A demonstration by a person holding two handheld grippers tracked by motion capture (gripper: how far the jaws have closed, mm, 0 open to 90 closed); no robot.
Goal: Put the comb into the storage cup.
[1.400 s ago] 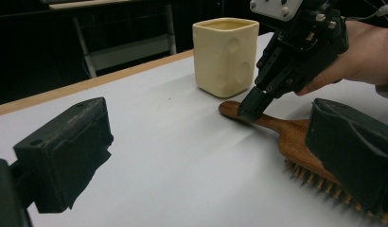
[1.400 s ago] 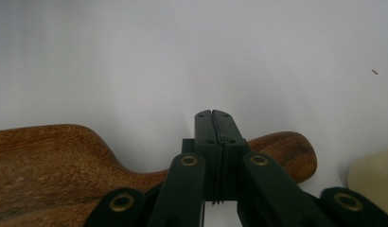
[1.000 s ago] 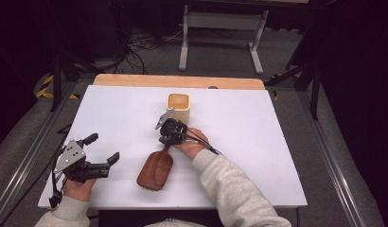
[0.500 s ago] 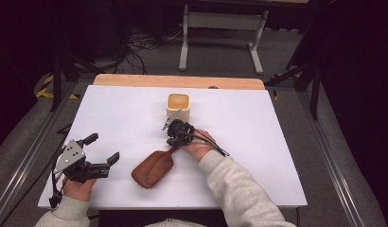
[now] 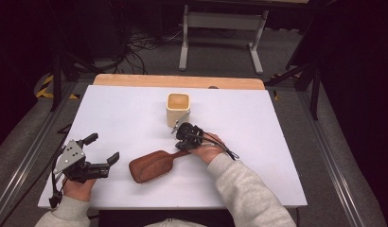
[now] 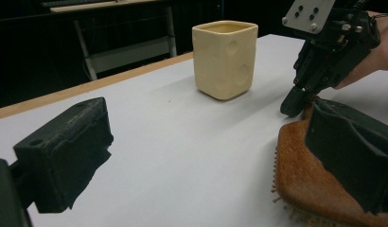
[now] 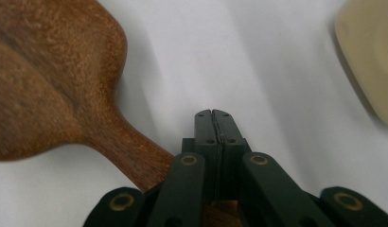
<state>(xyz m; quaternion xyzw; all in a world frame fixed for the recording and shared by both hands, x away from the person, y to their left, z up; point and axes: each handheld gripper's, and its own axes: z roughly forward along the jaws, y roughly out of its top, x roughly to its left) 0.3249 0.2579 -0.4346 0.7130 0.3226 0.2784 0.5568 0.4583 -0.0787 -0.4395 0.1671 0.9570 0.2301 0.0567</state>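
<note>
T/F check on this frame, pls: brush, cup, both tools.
1. The right tool has its jaws shut, with nothing between the tips. True.
2. The wooden hairbrush stands inside the cream cup. False: it lies on the white table, bristles down, apart from the cup.
3. The left tool is open and holds nothing. True.
4. The cup lies tipped on its side. False: it stands upright with its mouth up.
5. The right tool sits over the brush's handle end. True: the right gripper view shows the handle running under the shut jaws.
6. The left tool grips the brush head. False: in the high view it sits apart, left of the brush.
</note>
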